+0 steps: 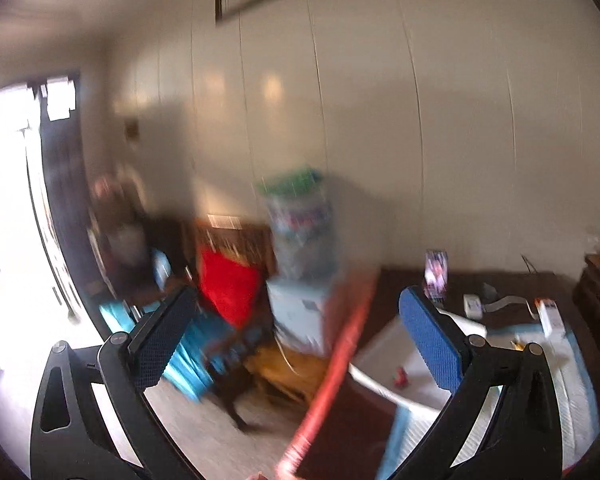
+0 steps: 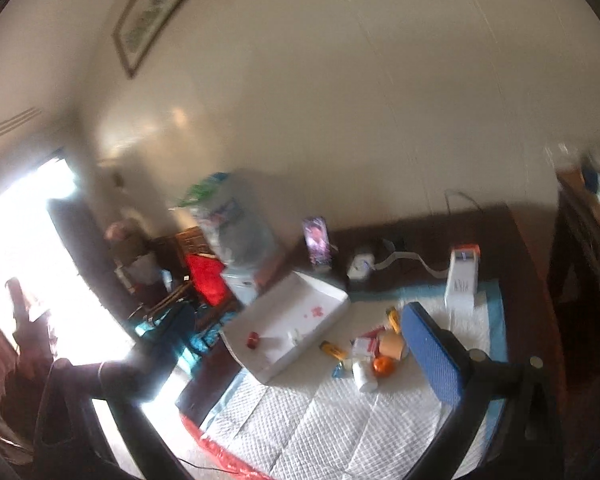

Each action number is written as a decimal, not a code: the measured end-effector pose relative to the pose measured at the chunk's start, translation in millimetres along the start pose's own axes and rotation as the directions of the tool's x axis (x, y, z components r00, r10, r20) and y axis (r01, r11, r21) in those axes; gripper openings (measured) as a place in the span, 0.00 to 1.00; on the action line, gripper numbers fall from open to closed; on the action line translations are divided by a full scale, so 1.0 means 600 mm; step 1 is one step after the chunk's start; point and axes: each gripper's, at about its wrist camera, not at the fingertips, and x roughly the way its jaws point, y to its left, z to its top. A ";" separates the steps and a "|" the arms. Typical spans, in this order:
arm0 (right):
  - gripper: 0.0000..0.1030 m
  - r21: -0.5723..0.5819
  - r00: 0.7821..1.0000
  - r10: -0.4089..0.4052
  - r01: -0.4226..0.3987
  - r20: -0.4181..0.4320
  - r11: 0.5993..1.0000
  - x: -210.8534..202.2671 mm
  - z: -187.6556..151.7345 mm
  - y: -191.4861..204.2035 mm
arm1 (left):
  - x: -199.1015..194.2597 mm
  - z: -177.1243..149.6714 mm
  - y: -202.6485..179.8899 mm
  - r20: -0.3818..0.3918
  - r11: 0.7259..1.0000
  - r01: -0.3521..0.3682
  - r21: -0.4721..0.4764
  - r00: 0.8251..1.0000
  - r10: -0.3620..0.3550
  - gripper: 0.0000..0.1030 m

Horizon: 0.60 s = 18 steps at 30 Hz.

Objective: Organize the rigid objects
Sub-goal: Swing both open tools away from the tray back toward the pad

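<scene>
A white tray point(image 2: 324, 294) lies on a white quilted pad point(image 2: 340, 412) on a dark table; a small red object point(image 2: 253, 339) lies in it. The tray also shows in the left wrist view point(image 1: 384, 344) with the red object point(image 1: 401, 377). Right of the tray lies a cluster of small items: a white bottle point(image 2: 364, 376), an orange round thing point(image 2: 382, 365), a yellow tube point(image 2: 332, 350) and a tan cup point(image 2: 392, 346). My left gripper point(image 1: 296, 332) is open and empty, held above the table's left edge. My right gripper point(image 2: 296, 344) is open and empty, held above the tray.
A phone on a stand point(image 2: 318, 242), a small white device point(image 2: 360, 266) and a white box with an orange top point(image 2: 462, 280) stand at the back of the table. A water dispenser point(image 2: 236, 240) and a red cloth point(image 2: 208, 276) stand off the table's left. Both views are blurred.
</scene>
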 end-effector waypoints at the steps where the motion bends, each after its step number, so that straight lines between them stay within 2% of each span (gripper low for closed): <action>1: 1.00 -0.024 1.000 -0.002 0.003 0.024 1.000 -0.022 0.026 0.004 | -0.019 0.030 0.007 0.032 1.000 -0.008 0.014 0.999 0.007 1.00; 5: 1.00 -0.022 0.991 0.000 0.003 0.131 1.000 -0.117 0.135 0.002 | -0.097 0.194 0.030 0.160 0.995 -0.039 0.092 0.987 0.024 1.00; 7: 1.00 -0.038 0.973 -0.047 0.057 0.224 0.998 -0.189 0.195 0.002 | -0.141 0.271 0.045 0.205 0.989 -0.068 0.134 0.978 0.039 1.00; 8: 1.00 -0.047 0.960 -0.080 0.096 0.267 0.994 -0.220 0.215 0.001 | -0.167 0.314 0.056 0.232 0.986 -0.090 0.144 0.971 0.054 1.00; 10: 1.00 -0.051 0.907 -0.177 0.212 0.381 0.976 -0.301 0.261 0.002 | -0.201 0.366 0.073 0.280 0.981 -0.136 0.136 0.956 0.093 1.00; 11: 1.00 -0.046 0.885 -0.202 0.243 0.419 0.969 -0.333 0.277 0.002 | -0.221 0.393 0.084 0.308 0.980 -0.160 0.121 0.944 0.116 1.00; 14: 1.00 0.041 0.762 -0.313 0.353 0.567 0.935 -0.456 0.322 -0.004 | -0.283 0.460 0.120 0.401 0.973 -0.225 0.044 0.896 0.189 1.00; 15: 1.00 0.090 0.703 -0.351 0.381 0.619 0.920 -0.504 0.332 -0.009 | -0.297 0.474 0.127 0.422 0.972 -0.233 0.026 0.884 0.200 1.00; 16: 1.00 0.125 0.663 -0.379 0.398 0.646 0.909 -0.533 0.337 -0.014 | -0.311 0.486 0.135 0.446 0.972 -0.235 0.008 0.871 0.207 1.00; 17: 1.00 0.184 0.598 -0.428 0.426 0.678 0.886 -0.578 0.344 -0.022 | -0.322 0.499 0.142 0.466 0.974 -0.228 -0.008 0.861 0.206 1.00; 18: 1.00 0.220 0.554 -0.464 0.450 0.691 0.865 -0.603 0.346 -0.025 | -0.325 0.512 0.144 0.475 0.977 -0.211 -0.015 0.859 0.193 1.00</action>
